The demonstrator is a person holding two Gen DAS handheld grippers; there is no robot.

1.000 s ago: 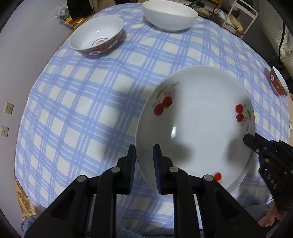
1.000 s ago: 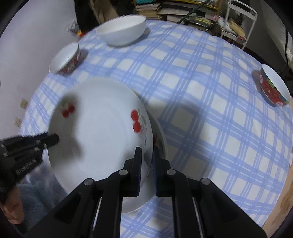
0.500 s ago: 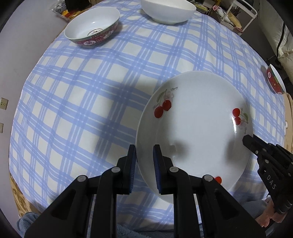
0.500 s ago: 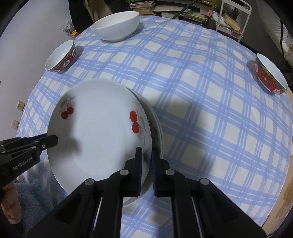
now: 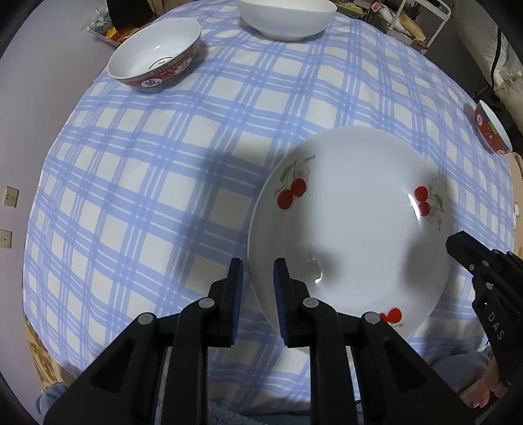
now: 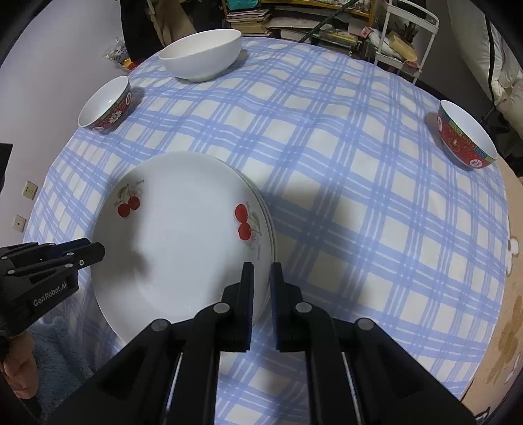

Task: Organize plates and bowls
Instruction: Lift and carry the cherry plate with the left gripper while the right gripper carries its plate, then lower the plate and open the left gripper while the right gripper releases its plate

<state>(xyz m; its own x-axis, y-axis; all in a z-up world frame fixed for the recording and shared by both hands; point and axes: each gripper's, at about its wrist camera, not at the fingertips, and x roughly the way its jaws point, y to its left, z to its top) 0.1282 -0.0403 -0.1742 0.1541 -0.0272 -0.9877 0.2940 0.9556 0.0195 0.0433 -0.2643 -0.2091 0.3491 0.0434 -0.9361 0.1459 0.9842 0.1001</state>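
A white cherry-print plate (image 5: 353,225) lies on top of a stack of like plates (image 6: 268,225) near the table's front edge; it also shows in the right wrist view (image 6: 183,235). My left gripper (image 5: 258,271) has its jaws either side of the plate's left rim, with a small gap. My right gripper (image 6: 262,274) straddles the right rim the same way. Each gripper shows in the other's view: right (image 5: 457,243), left (image 6: 94,251). Two red-patterned bowls (image 6: 106,106) (image 6: 465,137) and a plain white bowl (image 6: 204,54) stand apart.
The round table has a blue checked cloth (image 6: 343,163). Bookshelves and a white rack (image 6: 408,36) stand behind the table. The left red bowl (image 5: 157,54) and the white bowl (image 5: 284,16) are at the far edge.
The cherry plate has come down level onto the stack. Both grippers' jaws have widened slightly around its rim.
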